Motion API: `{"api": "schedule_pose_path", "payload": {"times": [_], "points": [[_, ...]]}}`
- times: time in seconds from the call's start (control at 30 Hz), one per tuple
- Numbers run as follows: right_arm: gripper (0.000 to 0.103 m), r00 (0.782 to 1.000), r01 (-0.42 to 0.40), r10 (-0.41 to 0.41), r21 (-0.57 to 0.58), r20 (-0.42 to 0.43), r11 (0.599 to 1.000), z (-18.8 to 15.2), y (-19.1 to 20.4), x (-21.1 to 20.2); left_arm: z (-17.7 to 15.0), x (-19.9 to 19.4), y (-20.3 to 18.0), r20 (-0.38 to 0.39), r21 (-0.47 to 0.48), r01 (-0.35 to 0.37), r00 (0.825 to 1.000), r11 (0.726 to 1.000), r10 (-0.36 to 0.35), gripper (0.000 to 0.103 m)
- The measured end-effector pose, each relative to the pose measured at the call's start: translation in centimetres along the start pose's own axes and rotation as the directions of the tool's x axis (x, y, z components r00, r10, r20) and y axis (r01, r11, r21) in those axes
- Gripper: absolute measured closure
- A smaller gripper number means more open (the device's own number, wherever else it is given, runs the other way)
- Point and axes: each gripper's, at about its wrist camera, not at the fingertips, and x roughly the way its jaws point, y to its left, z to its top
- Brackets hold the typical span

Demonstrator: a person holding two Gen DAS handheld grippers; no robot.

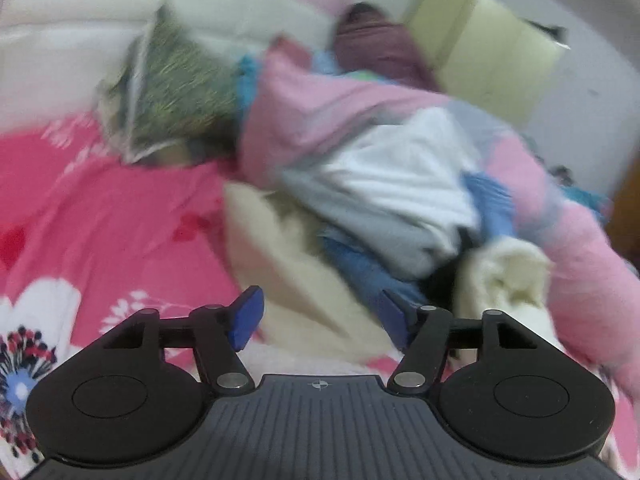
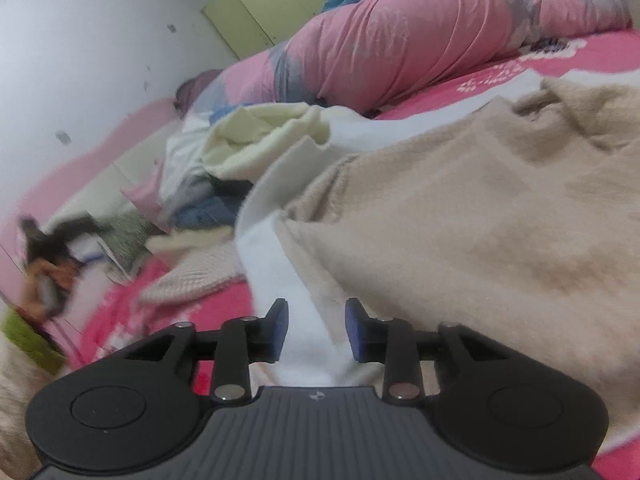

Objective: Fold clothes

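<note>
Pink sheet [image 1: 112,216] covers the bed, and unfolded clothes [image 1: 384,208] are heaped beyond it, I think waiting for their turn. Left gripper [image 1: 320,316] hangs before that heap, jaws wide apart, holding nothing.

Beside the heap a beige sweater [image 2: 480,216] lies spread for folding. Right gripper [image 2: 316,330] has half-open jaws around its white strip [image 2: 304,320]; the pads do not seem to press.

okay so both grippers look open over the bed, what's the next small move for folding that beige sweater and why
Probably ease the right gripper forward and close it on the white fabric strip edging the fuzzy beige sweater. Its jaws stand apart with that white edge between them, not pinched. The left gripper is open and holds nothing.
</note>
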Motion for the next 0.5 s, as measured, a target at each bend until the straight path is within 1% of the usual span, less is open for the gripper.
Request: {"api": "schedule_pose_path", "payload": {"times": [0.03, 0.07, 0.1, 0.13, 0.17, 0.2, 0.23, 0.3, 0.37, 0.4, 0.47, 0.5], "points": [[0.066, 1.000, 0.021, -0.021, -0.013, 0.001, 1.000, -0.3, 0.0, -0.4, -1.1, -1.3, -1.2, -0.016, 0.052, 0.051, 0.999, 0.997, -0.050, 0.035], [0.066, 0.999, 0.037, -0.037, -0.022, 0.001, 0.999, -0.6, -0.2, -0.8, -2.7, -2.5, -2.6, -0.054, 0.111, 0.118, 0.992, 0.987, -0.113, 0.033], [0.066, 0.999, 0.052, -0.052, -0.031, 0.002, 0.998, -1.0, -0.3, -1.2, -4.4, -3.7, -4.1, -0.098, 0.169, 0.190, 0.980, 0.967, -0.175, 0.029], [0.065, 0.998, 0.062, -0.062, -0.041, -0.002, 0.997, -1.3, -0.4, -1.6, -6.5, -4.7, -5.4, -0.148, 0.209, 0.259, 0.962, 0.943, -0.231, 0.026], [0.065, 0.998, 0.061, -0.062, -0.046, -0.010, 0.997, -1.7, -0.5, -1.9, -8.7, -5.7, -6.6, -0.199, 0.241, 0.327, 0.938, 0.914, -0.283, 0.024], [0.062, 0.998, 0.054, -0.055, -0.043, -0.023, 0.998, -2.2, -0.6, -2.1, -11.2, -6.4, -7.7, -0.254, 0.255, 0.381, 0.913, 0.889, -0.319, 0.024], [0.057, 0.998, 0.048, -0.049, -0.045, -0.037, 0.998, -2.7, -0.7, -2.3, -13.8, -7.0, -8.7, -0.308, 0.264, 0.432, 0.885, 0.862, -0.349, 0.024], [0.055, 0.997, 0.037, -0.043, -0.081, -0.071, 0.996, -4.0, -0.4, -2.5, -18.8, -7.6, -10.6, -0.410, 0.264, 0.516, 0.825, 0.815, -0.390, 0.025], [0.054, 0.994, 0.027, -0.040, -0.121, -0.104, 0.992, -5.3, -0.1, -2.6, -23.1, -7.4, -12.2, -0.502, 0.232, 0.563, 0.768, 0.793, -0.398, 0.026], [0.053, 0.992, 0.025, -0.046, -0.168, -0.120, 0.986, -6.1, 0.4, -2.6, -24.9, -7.1, -12.8, -0.534, 0.206, 0.570, 0.747, 0.795, -0.398, 0.027], [0.051, 0.990, 0.009, -0.046, -0.266, -0.134, 0.964, -7.4, 1.6, -2.8, -27.5, -6.4, -13.6, -0.576, 0.149, 0.576, 0.711, 0.804, -0.403, 0.028], [0.046, 0.991, -0.001, -0.044, -0.336, -0.128, 0.942, -8.1, 2.5, -2.8, -28.3, -6.0, -13.9, -0.583, 0.123, 0.580, 0.699, 0.805, -0.414, 0.028]]}}
